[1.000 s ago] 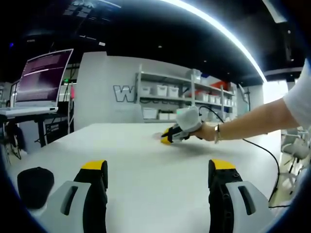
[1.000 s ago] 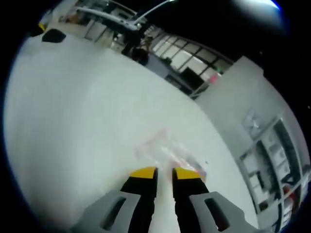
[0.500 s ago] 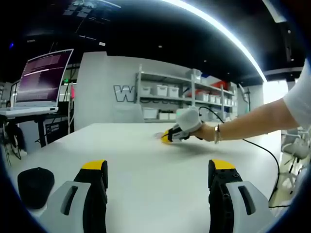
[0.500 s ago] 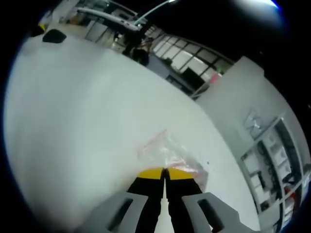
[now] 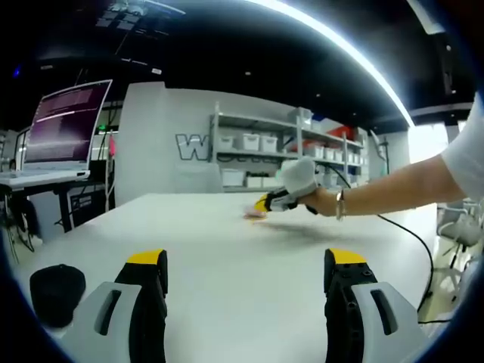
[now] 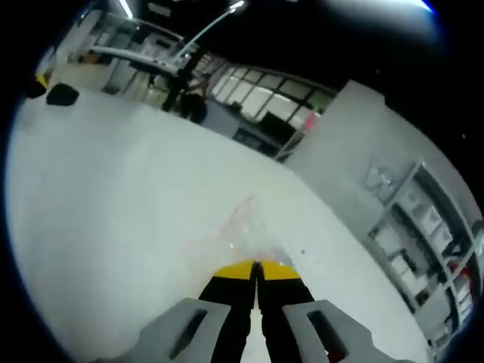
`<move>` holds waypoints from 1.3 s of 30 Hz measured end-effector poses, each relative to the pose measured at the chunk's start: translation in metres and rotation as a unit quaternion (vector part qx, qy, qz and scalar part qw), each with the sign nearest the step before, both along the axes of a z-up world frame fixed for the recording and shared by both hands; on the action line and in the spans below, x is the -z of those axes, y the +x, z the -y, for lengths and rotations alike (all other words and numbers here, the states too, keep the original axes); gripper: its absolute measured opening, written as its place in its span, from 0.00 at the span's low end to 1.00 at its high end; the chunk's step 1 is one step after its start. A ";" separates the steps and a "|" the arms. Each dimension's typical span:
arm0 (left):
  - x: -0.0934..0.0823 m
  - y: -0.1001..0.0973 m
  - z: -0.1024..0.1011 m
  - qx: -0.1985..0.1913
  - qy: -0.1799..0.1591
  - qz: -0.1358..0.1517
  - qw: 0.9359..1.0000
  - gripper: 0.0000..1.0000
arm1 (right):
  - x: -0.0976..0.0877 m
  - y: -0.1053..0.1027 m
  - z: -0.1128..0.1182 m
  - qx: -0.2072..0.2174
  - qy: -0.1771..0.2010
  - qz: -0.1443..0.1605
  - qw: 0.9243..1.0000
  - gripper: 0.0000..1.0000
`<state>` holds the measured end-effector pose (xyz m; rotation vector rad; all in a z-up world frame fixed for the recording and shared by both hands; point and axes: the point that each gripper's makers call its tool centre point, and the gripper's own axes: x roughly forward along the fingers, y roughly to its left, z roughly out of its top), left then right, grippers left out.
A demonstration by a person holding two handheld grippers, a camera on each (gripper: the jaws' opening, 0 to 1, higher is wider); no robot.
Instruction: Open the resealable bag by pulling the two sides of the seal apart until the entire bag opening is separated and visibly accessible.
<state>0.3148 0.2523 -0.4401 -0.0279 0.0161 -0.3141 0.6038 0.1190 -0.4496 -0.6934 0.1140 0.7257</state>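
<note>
White table (image 5: 227,249), grey wall (image 5: 151,144), shelving (image 5: 265,151) with what look like bins, monitor (image 5: 64,125), dark ceiling, windows (image 6: 265,106).

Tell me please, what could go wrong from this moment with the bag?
1. The right gripper is shut on one edge of the clear bag, maybe pinching both sides of the seal, so pulling may not part them.
2. The left gripper is open and far from the bag, so nothing holds the other side; the bag may just slide on the white table.

The right claw (image 6: 255,266) pinches the clear resealable bag (image 6: 246,231) above the white table (image 6: 113,189)
</note>
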 end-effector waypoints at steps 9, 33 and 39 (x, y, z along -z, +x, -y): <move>-0.005 -0.004 0.002 0.001 0.003 0.003 1.000 0.83 | -0.036 0.018 0.021 0.039 0.081 -0.005 0.996 0.00; -0.016 -0.015 0.009 0.004 0.013 0.014 1.000 0.83 | -0.066 0.007 0.021 0.047 0.147 0.001 0.988 0.00; -0.014 -0.015 0.007 0.002 0.013 0.011 1.000 0.83 | -0.069 0.005 0.020 0.046 0.149 0.004 0.988 0.00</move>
